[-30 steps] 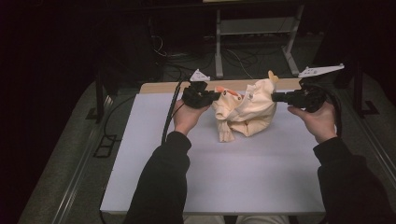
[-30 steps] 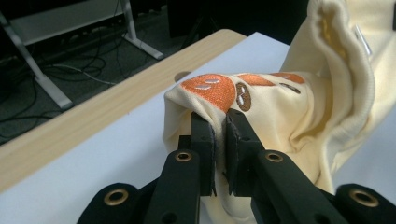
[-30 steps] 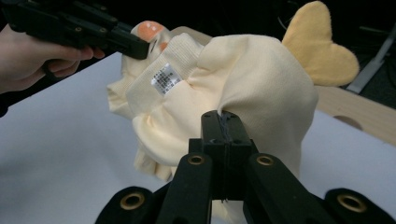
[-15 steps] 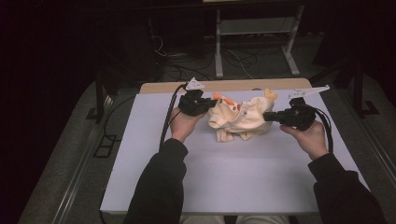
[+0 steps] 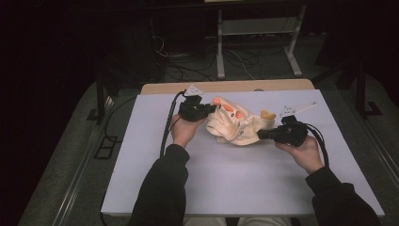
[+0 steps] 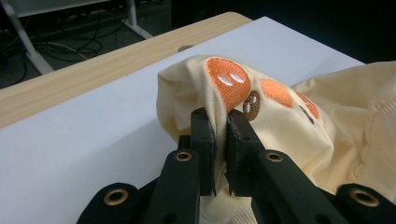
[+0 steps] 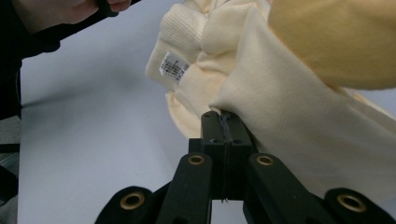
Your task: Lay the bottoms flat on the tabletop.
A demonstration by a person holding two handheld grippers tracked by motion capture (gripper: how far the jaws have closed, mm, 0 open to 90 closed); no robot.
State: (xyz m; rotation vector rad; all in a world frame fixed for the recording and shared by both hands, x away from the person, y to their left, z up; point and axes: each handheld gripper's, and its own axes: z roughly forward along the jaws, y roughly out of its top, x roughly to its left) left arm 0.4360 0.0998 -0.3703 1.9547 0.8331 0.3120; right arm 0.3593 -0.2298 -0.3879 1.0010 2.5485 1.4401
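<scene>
Two tongs pinched the cream sweatshirt [image 5: 234, 126] low over the white desk [image 5: 235, 183]: left tongs [image 6: 220, 123] beside its orange embroidery, right tongs [image 7: 223, 122] on a fold. Soft, light, floppy; edges gave the surest hold.

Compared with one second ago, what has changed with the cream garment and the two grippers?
Both grippers have come down toward the white table top, the right gripper more than the left gripper. The cream garment, which hung lifted between them, now lies lower and spread flatter. Nothing was let go: each gripper stays shut on its edge of the cloth, and the garment stays at the far middle of the table.
</scene>
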